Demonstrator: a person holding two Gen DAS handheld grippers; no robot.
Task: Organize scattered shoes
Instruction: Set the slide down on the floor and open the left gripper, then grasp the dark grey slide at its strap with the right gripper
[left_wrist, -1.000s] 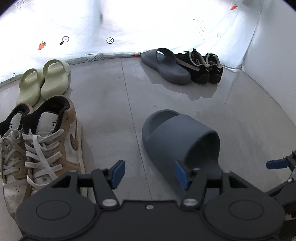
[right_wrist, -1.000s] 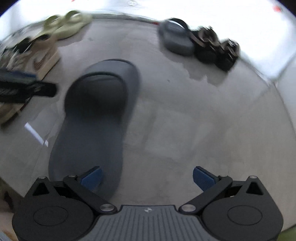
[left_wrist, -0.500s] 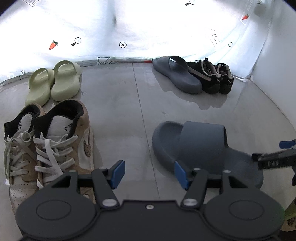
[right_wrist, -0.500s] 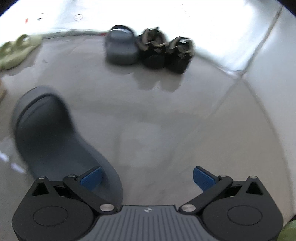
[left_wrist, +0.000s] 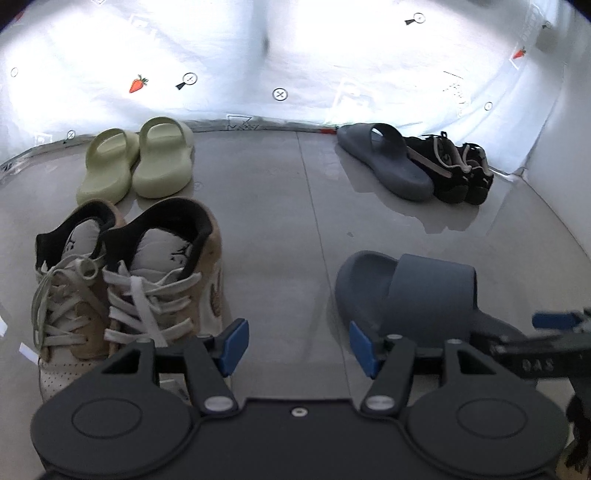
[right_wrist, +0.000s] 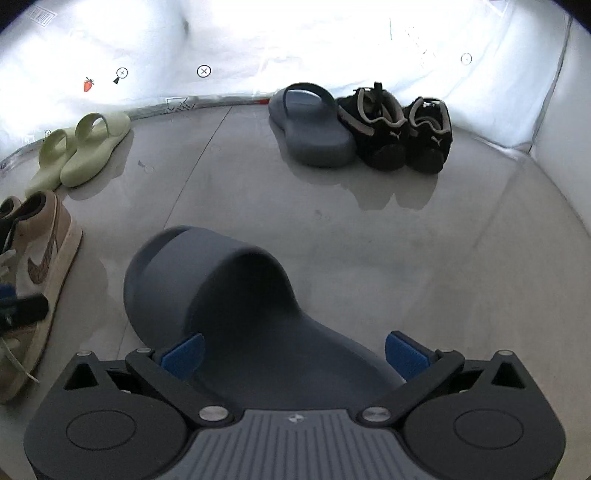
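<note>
Three pairs sitting sorted; stray grey slide (right_wrist: 221, 291) waiting between right gripper's (right_wrist: 293, 350) wide fingers, left gripper (left_wrist: 295, 343) hanging open, empty.

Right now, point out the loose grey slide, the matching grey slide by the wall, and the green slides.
Loose grey slide (right_wrist: 221, 273), right wrist view, on its strap.
Grey slide by the wall (right_wrist: 314, 136), right wrist view, on its footbed.
Green slides (left_wrist: 162, 162), left wrist view, on the right one's toe.

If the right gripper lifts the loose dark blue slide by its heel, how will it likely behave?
The dark blue slide looks like thick moulded foam, so probably light and springy. Its smooth rounded heel may slip between the right gripper's open pads. The bulky strap end may droop.
</note>
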